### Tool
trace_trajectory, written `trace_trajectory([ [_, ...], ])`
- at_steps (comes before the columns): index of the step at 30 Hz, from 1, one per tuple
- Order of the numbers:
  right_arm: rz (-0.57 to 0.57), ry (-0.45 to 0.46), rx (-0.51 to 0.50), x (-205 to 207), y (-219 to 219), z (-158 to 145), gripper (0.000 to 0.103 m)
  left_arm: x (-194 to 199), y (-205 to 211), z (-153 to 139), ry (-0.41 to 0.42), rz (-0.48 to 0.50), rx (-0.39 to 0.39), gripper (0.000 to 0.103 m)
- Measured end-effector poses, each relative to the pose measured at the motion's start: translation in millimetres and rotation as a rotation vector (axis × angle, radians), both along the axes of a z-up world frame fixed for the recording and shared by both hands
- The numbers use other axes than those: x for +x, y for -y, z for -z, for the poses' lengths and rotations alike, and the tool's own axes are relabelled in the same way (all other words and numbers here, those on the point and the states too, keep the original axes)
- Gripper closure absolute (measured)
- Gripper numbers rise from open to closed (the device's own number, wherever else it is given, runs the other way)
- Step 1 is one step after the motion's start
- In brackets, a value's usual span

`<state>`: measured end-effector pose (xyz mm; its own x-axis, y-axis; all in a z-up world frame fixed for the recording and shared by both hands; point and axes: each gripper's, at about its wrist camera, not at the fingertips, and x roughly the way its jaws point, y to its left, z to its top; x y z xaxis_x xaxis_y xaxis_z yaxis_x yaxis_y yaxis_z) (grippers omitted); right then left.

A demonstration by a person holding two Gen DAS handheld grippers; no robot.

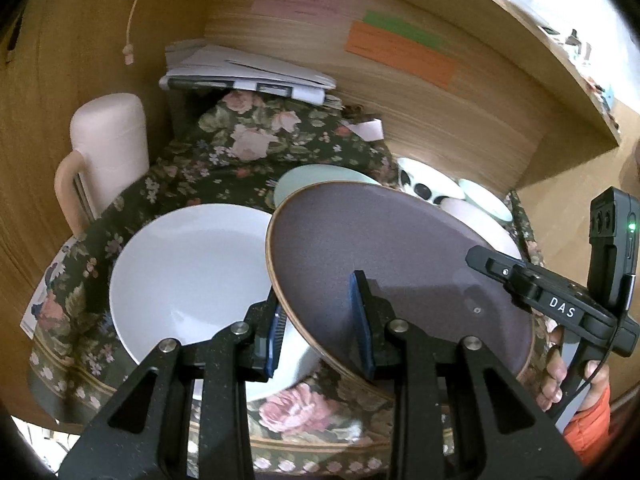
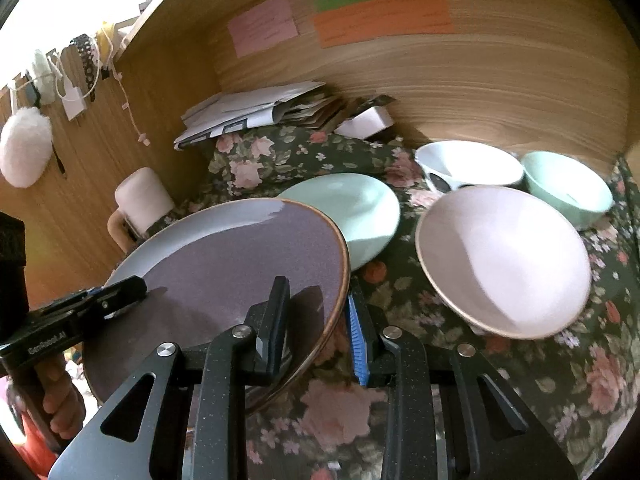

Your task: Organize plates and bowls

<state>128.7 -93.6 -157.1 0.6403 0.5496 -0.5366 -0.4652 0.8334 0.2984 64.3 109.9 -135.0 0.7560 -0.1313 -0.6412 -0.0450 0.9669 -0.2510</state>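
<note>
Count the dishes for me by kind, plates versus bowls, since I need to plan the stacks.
Plates: 3, namely the purple brown-rimmed plate, the white round plate and the mint-green plate.
Bowls: 3, namely the pale pink bowl, the white black-spotted bowl and the mint-green bowl.
Total: 6 dishes.

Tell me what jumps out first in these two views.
The purple plate dominates the middle, tilted, with the left hand-held gripper and the right hand-held gripper each straddling a rim. A white plate lies on the floral cloth to its left. To its right sit a pink bowl, a mint plate and two smaller bowls behind.
</note>
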Motion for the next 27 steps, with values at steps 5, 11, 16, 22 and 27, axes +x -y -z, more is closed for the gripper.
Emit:
trace_trajectory([
  [5, 0.020, 0.000, 0.002, -11, 12, 3, 0.078, -6, 12, 1, -0.004, 0.024, -0.005, 0.072],
  [11, 0.047, -0.010, 0.007, -24, 28, 11, 0.078, -11, 27, 5, -0.013, 0.053, 0.004, 0.072],
  [16, 0.065, -0.023, 0.008, -31, 40, 18, 0.078, -13, 39, 10, -0.024, 0.070, 0.004, 0.072],
  [22, 0.091, -0.038, -0.002, -40, 52, 26, 0.078, -13, 52, 20, -0.042, 0.093, -0.004, 0.072],
  [27, 0.118, -0.055, -0.010, -43, 63, 35, 0.078, -9, 63, 27, -0.059, 0.119, -0.004, 0.072],
])
